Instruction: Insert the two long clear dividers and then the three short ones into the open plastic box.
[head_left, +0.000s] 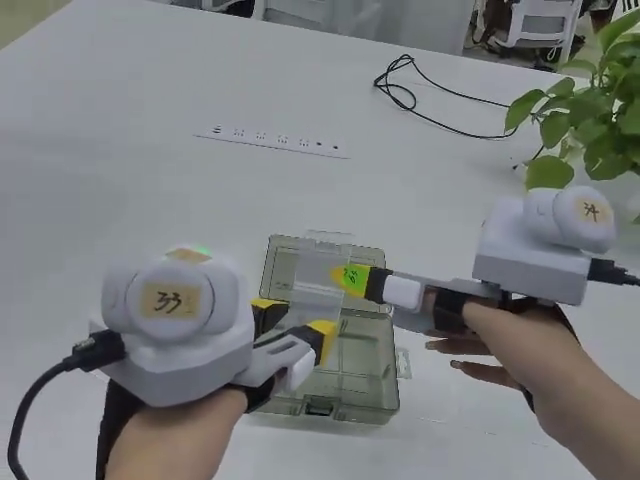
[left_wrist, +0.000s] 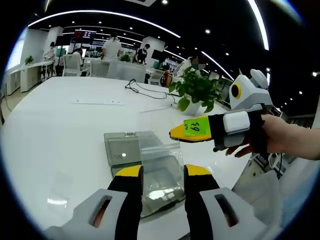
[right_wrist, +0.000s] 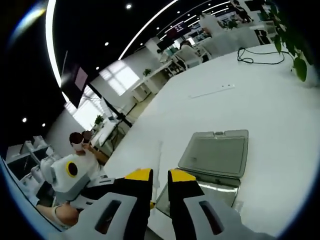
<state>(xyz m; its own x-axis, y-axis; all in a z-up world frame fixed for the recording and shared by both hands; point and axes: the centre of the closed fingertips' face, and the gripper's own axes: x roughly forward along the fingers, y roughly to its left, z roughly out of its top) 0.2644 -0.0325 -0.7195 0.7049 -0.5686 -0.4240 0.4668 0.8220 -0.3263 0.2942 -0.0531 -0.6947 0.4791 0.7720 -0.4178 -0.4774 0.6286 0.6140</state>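
Plastic box (head_left: 365, 375) is sitting open on the white table (head_left: 150, 200) right in front of you, its lid (head_left: 300, 262) lying back behind it. Your right gripper (head_left: 352, 278) is pinching a clear divider (left_wrist: 156, 127) by its edge and holding it upright over the back of the box. Your left gripper (head_left: 295, 317) is hovering at the box's front left part, jaws spread apart and released; whether they are touching the box, I cannot tell.

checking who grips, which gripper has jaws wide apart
The left gripper: its yellow tips stand well apart over the plastic box, while the right gripper pinches a clear divider.
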